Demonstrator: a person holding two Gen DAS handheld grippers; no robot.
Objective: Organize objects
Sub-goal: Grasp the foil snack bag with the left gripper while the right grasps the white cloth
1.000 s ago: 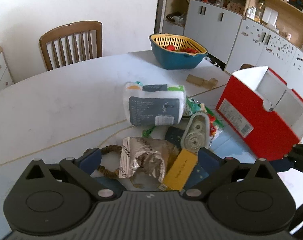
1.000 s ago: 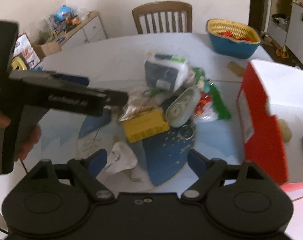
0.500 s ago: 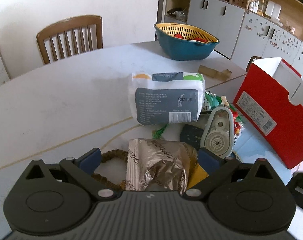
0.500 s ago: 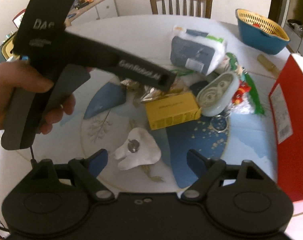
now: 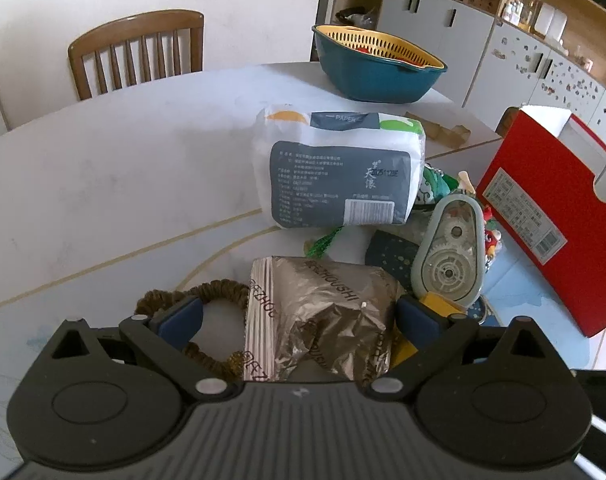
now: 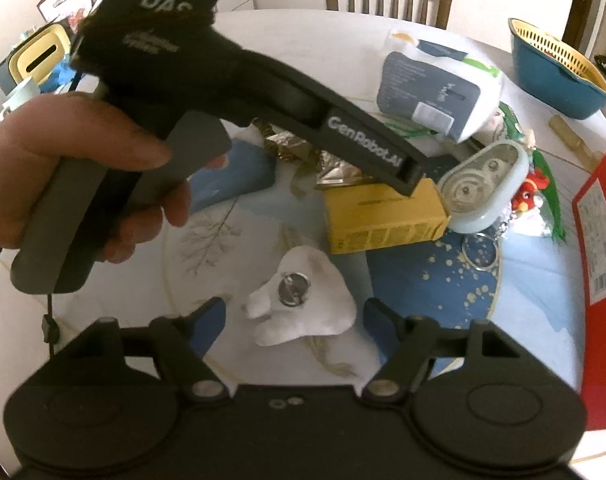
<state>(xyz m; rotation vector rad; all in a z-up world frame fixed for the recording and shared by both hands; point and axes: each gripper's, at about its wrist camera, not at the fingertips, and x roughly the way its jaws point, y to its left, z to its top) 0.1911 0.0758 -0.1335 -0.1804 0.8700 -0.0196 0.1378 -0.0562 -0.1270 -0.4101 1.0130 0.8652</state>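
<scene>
Left wrist view: your left gripper [image 5: 299, 314] is spread wide, straddling the foil pouch [image 5: 323, 312] on the table [image 5: 103, 184]; pads look just clear of it, though the pouch's right edge hides that contact. Pouch should be light, crinkly and slick, so pinch across the fuller middle, not the flat sealed edge, and clear of the hair tie [image 5: 207, 300]. Your right gripper [image 6: 295, 316] is closing around the soft white plush [image 6: 303, 304], not yet pressing; grab its body.
</scene>
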